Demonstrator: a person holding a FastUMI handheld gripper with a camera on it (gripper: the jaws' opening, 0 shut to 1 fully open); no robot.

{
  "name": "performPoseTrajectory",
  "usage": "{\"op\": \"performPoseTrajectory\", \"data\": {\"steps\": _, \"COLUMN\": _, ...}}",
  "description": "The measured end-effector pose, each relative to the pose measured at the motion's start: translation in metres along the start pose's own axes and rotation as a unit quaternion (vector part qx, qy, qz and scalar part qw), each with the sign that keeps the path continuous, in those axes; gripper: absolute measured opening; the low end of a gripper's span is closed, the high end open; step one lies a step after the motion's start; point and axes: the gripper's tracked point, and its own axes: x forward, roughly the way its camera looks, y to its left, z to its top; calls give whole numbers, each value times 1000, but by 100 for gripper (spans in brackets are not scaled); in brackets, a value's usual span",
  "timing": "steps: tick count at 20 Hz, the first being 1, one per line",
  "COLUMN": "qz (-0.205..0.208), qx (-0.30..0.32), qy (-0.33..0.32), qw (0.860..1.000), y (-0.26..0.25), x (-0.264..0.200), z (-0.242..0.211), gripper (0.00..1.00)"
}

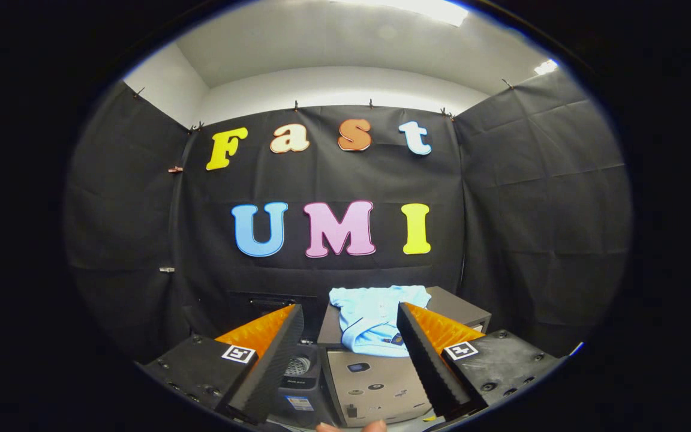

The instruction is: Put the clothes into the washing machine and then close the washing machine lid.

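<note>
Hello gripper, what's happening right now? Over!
Hand-held gripper open, holding nothing. Light blue shirt lies just ahead on the grey box. Washing machine below. Nothing in the way.

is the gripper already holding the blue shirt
No, the gripper is open with nothing between its fingers; the blue shirt lies beyond them on a box.

A soft, matt cloth is seen in the light blue polo shirt (pixel 375 318). The washing machine lid (pixel 375 384) beneath is shown as smooth, faintly glossy plastic. Ribbed, matt faces are shown on the wide-spread tongs (pixel 351 360).
</note>
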Motion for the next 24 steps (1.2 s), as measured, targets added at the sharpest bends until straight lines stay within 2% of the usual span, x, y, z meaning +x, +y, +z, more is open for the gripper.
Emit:
{"op": "performPoseTrajectory", "data": {"steps": 14, "qz": -34, "qx": 13, "qy": 46, "qw": 998, "y": -66, "x": 120, "z": -21, "gripper": 98}}
{"op": "performPoseTrajectory", "data": {"steps": 19, "qz": -34, "qx": 6, "qy": 80, "qw": 996, "y": -76, "x": 171, "z": -49, "gripper": 98}}
{"op": "performPoseTrajectory", "data": {"steps": 24, "qz": -25, "qx": 1, "qy": 140, "qw": 990, "y": -79, "x": 232, "z": -87, "gripper": 98}}
